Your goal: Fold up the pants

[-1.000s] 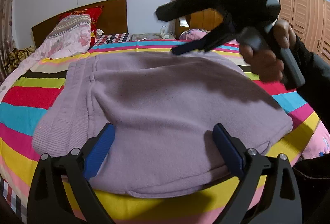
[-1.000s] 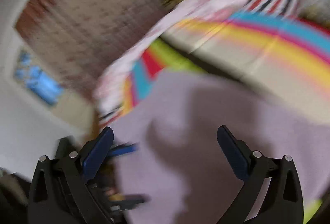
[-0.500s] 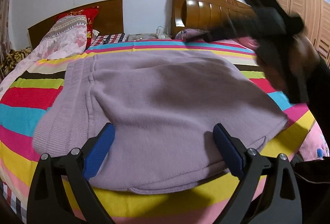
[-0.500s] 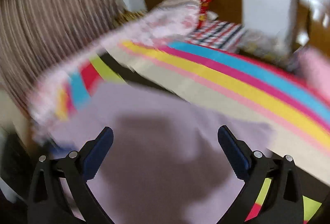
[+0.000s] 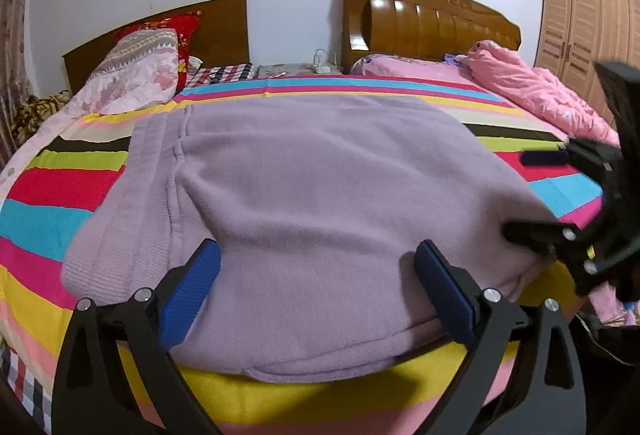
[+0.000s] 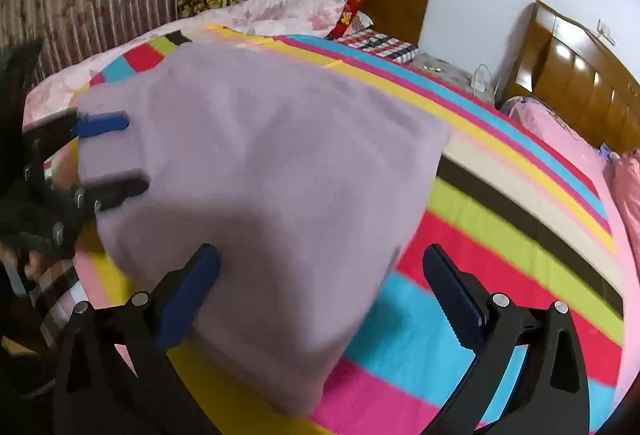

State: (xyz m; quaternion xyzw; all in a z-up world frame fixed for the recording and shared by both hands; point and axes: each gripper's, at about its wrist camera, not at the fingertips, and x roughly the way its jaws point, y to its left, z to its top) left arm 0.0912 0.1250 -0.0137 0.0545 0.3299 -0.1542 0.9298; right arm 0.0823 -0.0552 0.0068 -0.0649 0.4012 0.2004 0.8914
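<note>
- Keep left gripper (image 5: 316,291) spread, low over near hem of pants (image 5: 320,195), holding nothing
- Keep right gripper (image 6: 320,291) spread, empty, at right corner
- Pinch both near corners evenly before lifting
- Carry hem toward far waistband; pants lie folded flat on striped bed (image 5: 360,87)

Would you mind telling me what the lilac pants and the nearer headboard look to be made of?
The lilac pants look like soft fleece or brushed knit: matte, fuzzy surface, with a ribbed waistband at the left. The nearer headboard appears to be varnished wood: brown panels with bright glossy highlights, though a veneer cannot be ruled out.
</note>
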